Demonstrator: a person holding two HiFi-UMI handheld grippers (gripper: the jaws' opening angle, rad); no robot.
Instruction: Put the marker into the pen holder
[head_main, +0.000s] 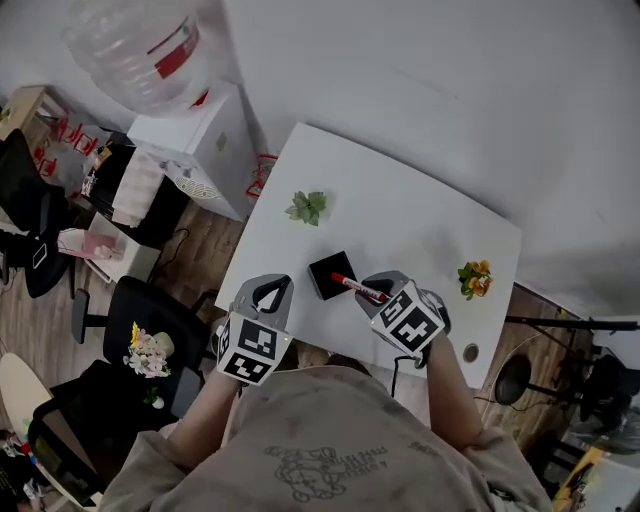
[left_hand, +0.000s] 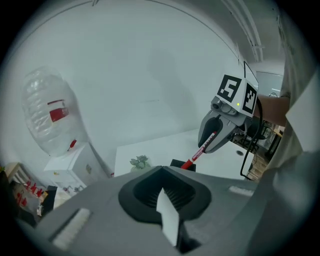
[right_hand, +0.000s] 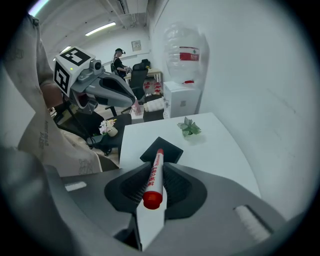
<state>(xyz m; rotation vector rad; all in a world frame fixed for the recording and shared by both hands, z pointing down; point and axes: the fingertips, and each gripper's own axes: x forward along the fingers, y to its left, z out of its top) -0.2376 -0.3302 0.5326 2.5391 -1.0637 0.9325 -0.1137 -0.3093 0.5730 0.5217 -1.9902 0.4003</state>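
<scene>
Over white bench (head_main: 400, 210), near edge: right tongs (right_hand: 156, 169) clenched on red-and-white marker (right_hand: 153, 176), tip at black square pen holder (right_hand: 167, 149).
Marker's long axis runs to 12 o'clock from these tongs, with the holder dead ahead just past the tip; contact not resolvable. Closed and empty, left tongs (left_hand: 161, 172) sit at holder's 8 o'clock; right is nearer.

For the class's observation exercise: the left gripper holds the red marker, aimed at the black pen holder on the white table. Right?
Wrong gripper: the right gripper holds the red marker, aimed at the black pen holder on the white table. The right gripper view shows it between those jaws.
</scene>
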